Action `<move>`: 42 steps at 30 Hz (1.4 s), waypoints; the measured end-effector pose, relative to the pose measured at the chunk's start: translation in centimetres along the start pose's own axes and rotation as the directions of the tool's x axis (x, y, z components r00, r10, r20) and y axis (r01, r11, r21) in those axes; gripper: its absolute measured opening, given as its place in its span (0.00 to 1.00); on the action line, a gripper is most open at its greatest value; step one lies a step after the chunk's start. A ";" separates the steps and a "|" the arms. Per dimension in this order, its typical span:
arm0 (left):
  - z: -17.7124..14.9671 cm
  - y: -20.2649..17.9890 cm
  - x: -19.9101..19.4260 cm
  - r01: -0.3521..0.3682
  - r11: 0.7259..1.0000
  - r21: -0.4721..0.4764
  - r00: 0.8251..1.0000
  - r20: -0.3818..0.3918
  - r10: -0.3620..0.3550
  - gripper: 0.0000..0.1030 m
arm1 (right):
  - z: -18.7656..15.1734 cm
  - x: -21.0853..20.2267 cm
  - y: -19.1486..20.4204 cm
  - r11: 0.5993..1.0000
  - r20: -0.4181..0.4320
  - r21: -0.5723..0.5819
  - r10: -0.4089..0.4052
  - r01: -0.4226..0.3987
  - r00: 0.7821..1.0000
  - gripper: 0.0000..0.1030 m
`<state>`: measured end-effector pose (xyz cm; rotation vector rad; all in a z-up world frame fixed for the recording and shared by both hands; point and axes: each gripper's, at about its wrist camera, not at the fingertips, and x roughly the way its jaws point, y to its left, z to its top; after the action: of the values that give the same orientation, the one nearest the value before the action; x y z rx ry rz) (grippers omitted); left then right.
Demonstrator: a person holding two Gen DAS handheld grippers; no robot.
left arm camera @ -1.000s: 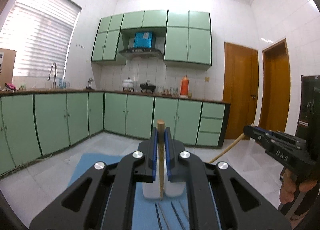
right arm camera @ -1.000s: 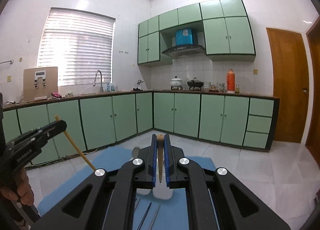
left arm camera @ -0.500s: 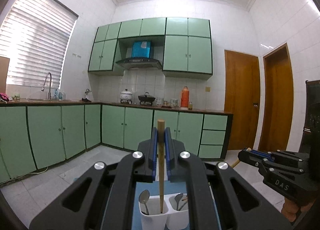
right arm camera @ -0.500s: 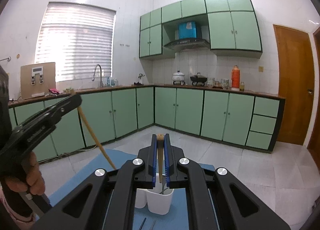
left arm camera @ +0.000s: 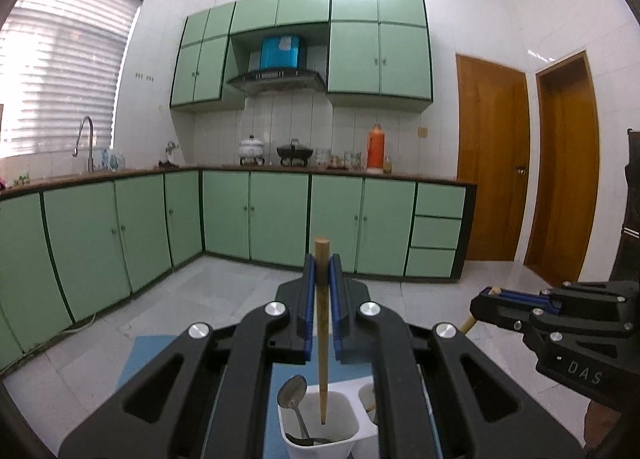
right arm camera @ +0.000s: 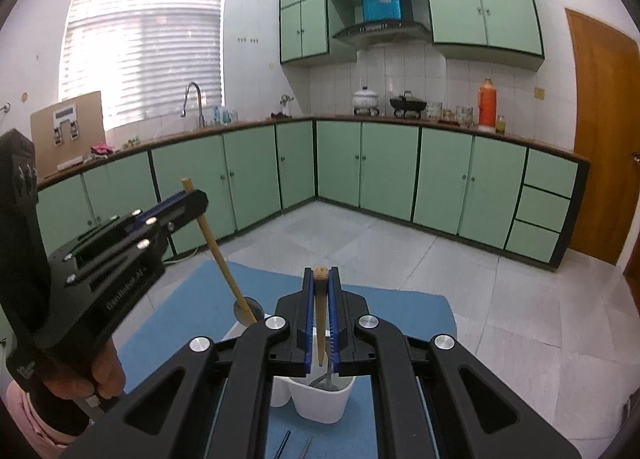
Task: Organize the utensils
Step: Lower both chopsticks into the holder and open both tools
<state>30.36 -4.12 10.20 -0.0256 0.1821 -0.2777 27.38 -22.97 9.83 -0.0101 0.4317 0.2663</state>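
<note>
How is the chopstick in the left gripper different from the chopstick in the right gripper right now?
The left chopstick hangs over the cup that holds a spoon; the right chopstick hangs over the neighbouring cup. In the right wrist view, the left chopstick slants while the right one looks near upright. Both are wooden, each clamped in a shut gripper, left gripper and right gripper.
</note>
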 end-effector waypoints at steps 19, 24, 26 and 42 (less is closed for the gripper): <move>-4.6 2.8 5.2 -0.028 0.999 -0.038 0.987 -0.161 0.021 0.06 | -1.4 5.4 -1.7 0.999 -0.084 0.042 -0.008 0.011 0.996 0.07; -5.0 3.7 5.0 -0.036 0.998 -0.055 0.985 -0.169 0.027 0.10 | -1.9 5.2 -2.0 0.998 -0.079 0.062 -0.025 0.030 0.997 0.08; -5.0 3.8 4.8 -0.042 0.998 -0.056 0.985 -0.168 0.032 0.10 | -2.1 5.0 -2.4 0.996 -0.081 0.077 -0.031 0.037 0.996 0.08; -5.6 4.5 -0.4 -0.059 0.995 -0.084 0.991 -0.121 0.049 0.60 | -4.6 2.1 -4.6 0.988 -0.060 0.128 -0.085 0.092 0.995 0.40</move>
<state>30.16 0.30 4.57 -0.0912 0.3131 -0.2173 28.51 -27.18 4.61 0.0916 0.5011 0.1502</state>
